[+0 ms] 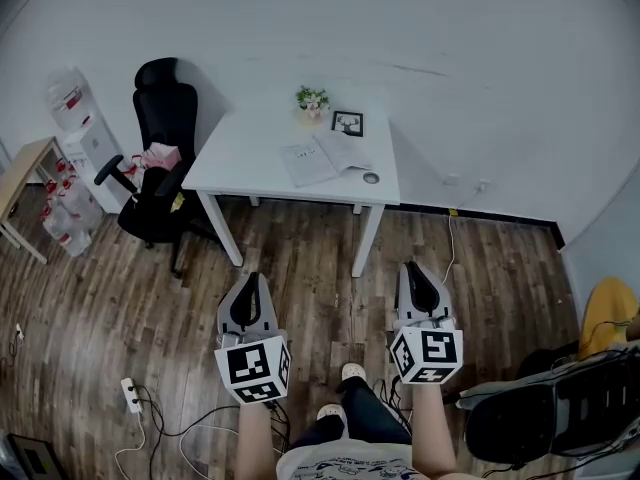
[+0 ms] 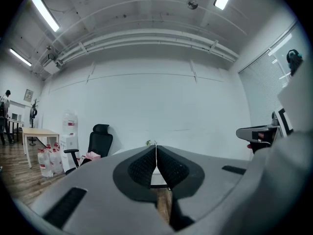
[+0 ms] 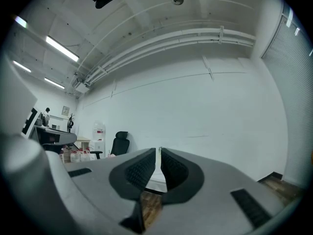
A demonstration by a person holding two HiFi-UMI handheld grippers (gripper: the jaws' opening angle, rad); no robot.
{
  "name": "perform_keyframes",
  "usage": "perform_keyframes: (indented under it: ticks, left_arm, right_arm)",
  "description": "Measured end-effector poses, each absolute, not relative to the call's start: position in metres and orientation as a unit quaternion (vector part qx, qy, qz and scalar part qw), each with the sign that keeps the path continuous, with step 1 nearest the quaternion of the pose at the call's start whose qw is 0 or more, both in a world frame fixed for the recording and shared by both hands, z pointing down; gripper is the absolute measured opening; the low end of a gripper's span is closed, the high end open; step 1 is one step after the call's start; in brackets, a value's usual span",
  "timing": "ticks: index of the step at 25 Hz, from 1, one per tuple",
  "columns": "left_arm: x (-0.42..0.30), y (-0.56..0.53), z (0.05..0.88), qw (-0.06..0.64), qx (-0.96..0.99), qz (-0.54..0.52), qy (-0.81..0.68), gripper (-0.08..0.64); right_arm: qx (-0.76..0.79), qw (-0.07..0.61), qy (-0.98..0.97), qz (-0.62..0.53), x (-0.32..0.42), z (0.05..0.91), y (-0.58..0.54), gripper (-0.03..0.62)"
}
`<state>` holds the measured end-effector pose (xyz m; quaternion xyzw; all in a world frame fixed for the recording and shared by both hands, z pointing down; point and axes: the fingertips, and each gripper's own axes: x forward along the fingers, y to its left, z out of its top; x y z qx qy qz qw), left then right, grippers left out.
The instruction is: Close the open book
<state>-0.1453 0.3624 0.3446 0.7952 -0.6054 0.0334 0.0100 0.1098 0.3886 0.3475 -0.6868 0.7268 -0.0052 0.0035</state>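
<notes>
The open book (image 1: 322, 158) lies well away on the white worktop (image 1: 235, 163), and the left tongs (image 1: 249, 282) and right tongs (image 1: 414, 269) are both pinched together on nothing — reaching it like that, they might shove it toward the flower pot (image 1: 312, 101) instead of folding it.

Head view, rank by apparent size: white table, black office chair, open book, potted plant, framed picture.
1. White rectangular table
2. Black high-backed office chair
3. Open white-paged book
4. Small potted plant, black-framed square picture: too alike to rank.
</notes>
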Motion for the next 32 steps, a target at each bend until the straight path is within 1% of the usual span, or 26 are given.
perform_keyframes:
  ticks: [9, 18, 21, 26, 32]
  left_arm:
    - [-0.135, 0.318, 0.349, 0.014, 0.788, 0.035, -0.615, 0.023]
    - [-0.12, 0.239, 0.352, 0.008, 0.771, 0.038, -0.635, 0.023]
    - [-0.11, 0.207, 0.349, 0.006, 0.767, 0.039, -0.64, 0.023]
    - [-0.094, 0.153, 0.34, 0.002, 0.759, 0.039, -0.65, 0.023]
    - [-0.079, 0.091, 0.342, 0.006, 0.749, 0.037, -0.662, 0.023]
  right_arm:
    - [-0.674, 0.01, 0.739, -0.009, 0.118, 0.35, 0.338, 0.044]
    - [-0.653, 0.02, 0.757, -0.016, 0.132, 0.357, 0.246, 0.049]
    - [-0.645, 0.022, 0.764, -0.019, 0.14, 0.354, 0.207, 0.061]
    - [-0.626, 0.023, 0.779, -0.023, 0.15, 0.349, 0.146, 0.103]
    - [-0.614, 0.02, 0.789, -0.031, 0.164, 0.355, 0.082, 0.109]
